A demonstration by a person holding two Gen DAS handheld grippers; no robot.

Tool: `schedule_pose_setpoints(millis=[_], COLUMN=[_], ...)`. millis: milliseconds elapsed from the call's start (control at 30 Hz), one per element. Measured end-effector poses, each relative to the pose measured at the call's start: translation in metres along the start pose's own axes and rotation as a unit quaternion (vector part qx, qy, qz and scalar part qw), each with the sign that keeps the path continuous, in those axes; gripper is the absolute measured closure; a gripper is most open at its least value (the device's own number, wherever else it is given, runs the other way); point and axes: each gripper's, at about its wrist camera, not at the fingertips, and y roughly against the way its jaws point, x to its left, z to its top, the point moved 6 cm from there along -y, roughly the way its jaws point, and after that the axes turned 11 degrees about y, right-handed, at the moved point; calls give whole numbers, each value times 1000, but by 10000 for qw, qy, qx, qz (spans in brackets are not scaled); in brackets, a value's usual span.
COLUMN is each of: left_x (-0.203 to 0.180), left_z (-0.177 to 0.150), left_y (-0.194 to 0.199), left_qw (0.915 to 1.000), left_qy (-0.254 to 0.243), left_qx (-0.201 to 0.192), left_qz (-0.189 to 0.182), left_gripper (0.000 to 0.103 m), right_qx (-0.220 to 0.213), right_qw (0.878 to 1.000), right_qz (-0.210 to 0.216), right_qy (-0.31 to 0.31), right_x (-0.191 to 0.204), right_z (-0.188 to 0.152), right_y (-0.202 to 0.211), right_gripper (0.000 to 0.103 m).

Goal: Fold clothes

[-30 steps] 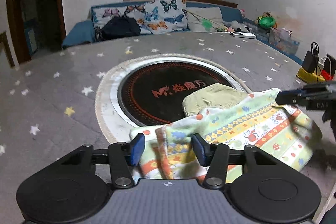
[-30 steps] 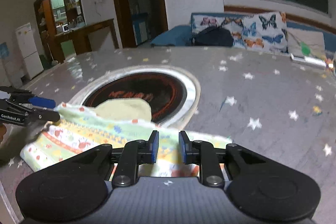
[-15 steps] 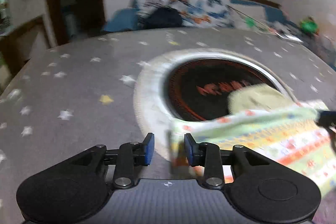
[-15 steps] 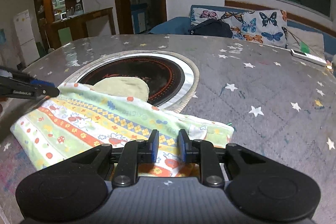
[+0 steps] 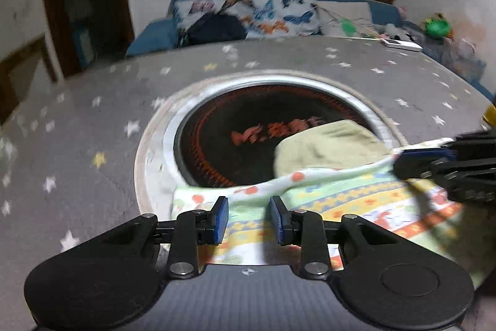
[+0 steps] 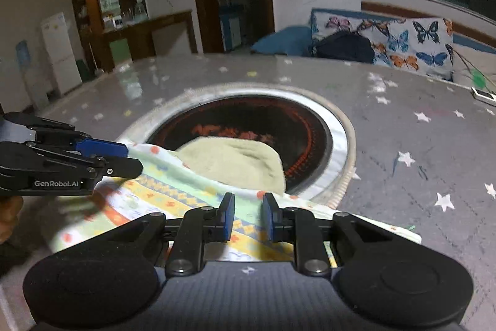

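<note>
A small patterned garment [image 5: 334,203] with green, yellow and orange bands lies on the round table, its pale green lining [image 5: 328,145] turned out over the black centre disc. It also shows in the right wrist view [image 6: 173,191]. My left gripper [image 5: 248,217] hovers over the garment's left end, its jaws a little apart, with cloth between and below them. My right gripper [image 6: 247,216] sits over the garment's right end, its jaws a little apart. Each gripper shows in the other's view, the right [image 5: 434,157] and the left [image 6: 117,157], at the upper hem.
The grey star-print tablecloth [image 5: 93,126] covers the round table around a black disc [image 5: 241,132] with a metal rim. A sofa with butterfly cushions [image 5: 279,11] stands behind. A white remote [image 5: 400,44] lies at the far right. A doorway and sideboard [image 6: 148,30] stand at the left.
The left gripper narrowed, swung left and came back over the garment's left end. The right gripper opened slightly. The garment is now spread flatter across the table.
</note>
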Motion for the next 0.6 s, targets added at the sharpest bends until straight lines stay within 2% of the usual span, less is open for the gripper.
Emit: schedule_pose_setpoints(millis=[67, 233, 300, 400, 500, 600], left_x=[6, -13, -30, -45, -50, -46], left_z=[3, -2, -10, -30, -51, -63], left_y=[1, 31, 46, 58, 61, 61], left_qw=[9998, 9995, 9986, 9979, 9975, 9975], left_qy=[156, -153, -323, -431, -575, -590], left_qx=[25, -243, -343, -280, -273, -288], left_qz=[-72, -94, -249, -404, -300, -257], left_gripper=[70, 70, 70, 69, 69, 68], right_qx=[8, -19, -146, -298, -313, -241], right_qw=[9999, 9995, 9998, 9993, 9984, 9974], right_qz=[-17, -245, -122, 94, 285, 237], right_qy=[-146, -197, -26, 194, 361, 640], right_x=[-9, -16, -2, 22, 43, 58], right_z=[-2, -10, -11, -13, -21, -38], right_y=[2, 23, 35, 49, 57, 63], right_gripper=[93, 90, 87, 79, 79, 78])
